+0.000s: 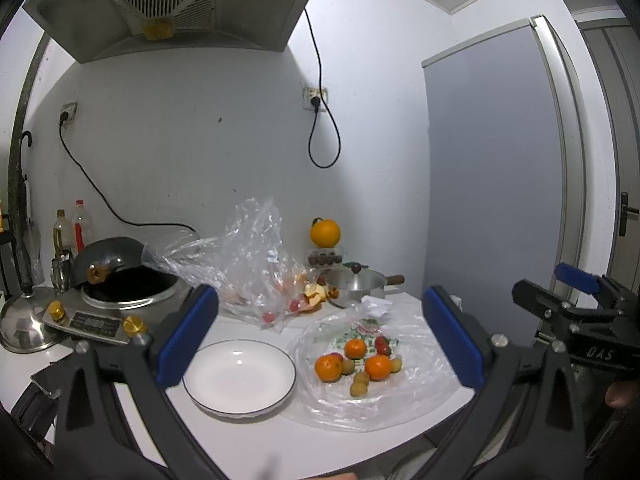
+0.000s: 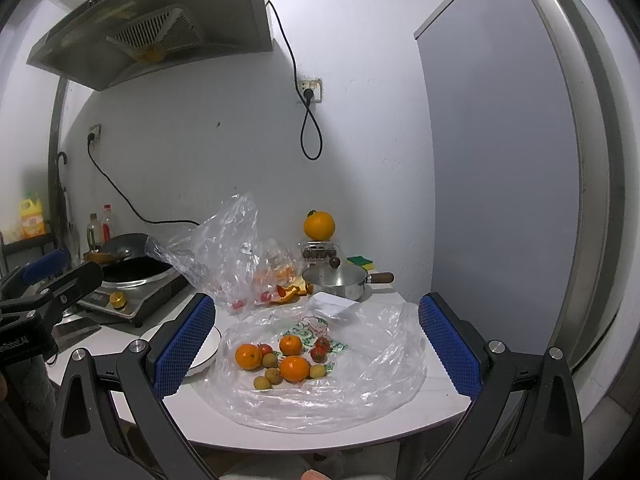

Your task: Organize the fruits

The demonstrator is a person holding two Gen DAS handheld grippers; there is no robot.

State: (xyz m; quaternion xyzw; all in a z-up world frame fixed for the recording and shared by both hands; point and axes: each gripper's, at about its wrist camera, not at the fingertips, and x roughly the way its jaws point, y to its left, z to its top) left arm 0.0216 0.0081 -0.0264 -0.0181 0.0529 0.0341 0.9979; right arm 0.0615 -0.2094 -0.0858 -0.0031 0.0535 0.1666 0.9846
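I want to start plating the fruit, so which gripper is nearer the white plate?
Left. The left gripper hangs open just above and in front of the white plate; the right gripper is off to its right, over the fruit on the plastic bag.

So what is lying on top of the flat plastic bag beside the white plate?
On the flat plastic bag: three mandarins, some small yellowish fruits and red ones. Anything beneath the fruit pile is hidden.

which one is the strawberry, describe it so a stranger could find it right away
Start at the white plate on the counter; right beside it lies a flattened clear plastic bag with loose fruit on it. At the far right of that fruit cluster sits the strawberry, the only red piece among the orange tangerines and small yellowish-brown fruits.
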